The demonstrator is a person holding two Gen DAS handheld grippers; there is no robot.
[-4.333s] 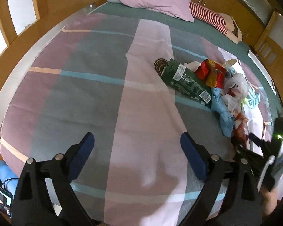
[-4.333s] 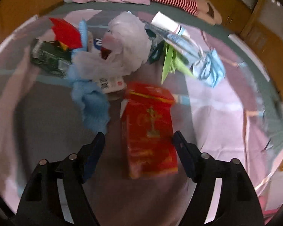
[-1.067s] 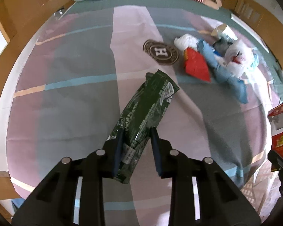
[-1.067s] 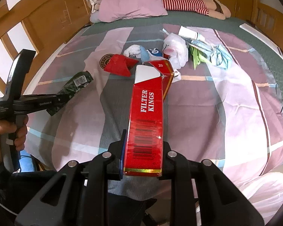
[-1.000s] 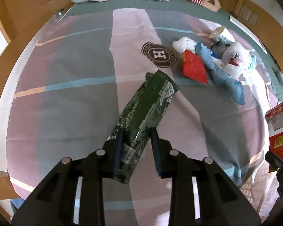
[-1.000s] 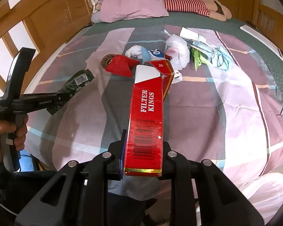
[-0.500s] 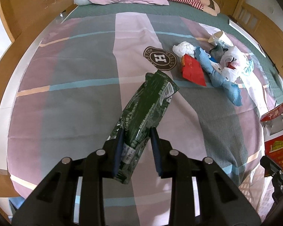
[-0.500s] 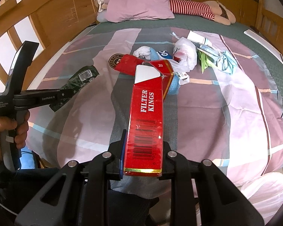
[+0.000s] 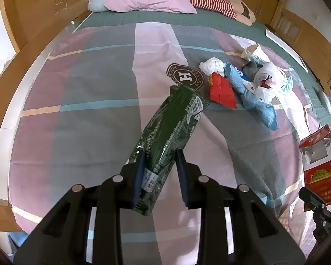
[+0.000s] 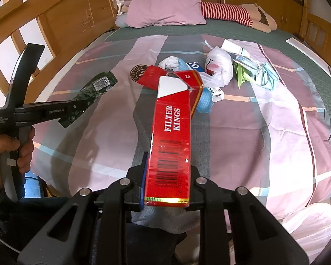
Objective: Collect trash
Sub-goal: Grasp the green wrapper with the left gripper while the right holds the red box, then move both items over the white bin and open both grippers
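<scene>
Trash now rides off the bed (image 9: 99, 101): my left tongs (image 9: 160, 172) pinch the green wrapper (image 9: 172, 128), my right tongs (image 10: 166, 183) the red carton (image 10: 172, 141) (the pile (image 10: 218, 72) remains).

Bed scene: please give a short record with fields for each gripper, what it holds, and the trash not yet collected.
left gripper: shut on green wrapper, lifted above the bed
right gripper: shut on red carton, top flap open
remaining trash: red packet, blue cloth, white plastic bag, crumpled white paper
location of remaining trash: bed's far right part
</scene>
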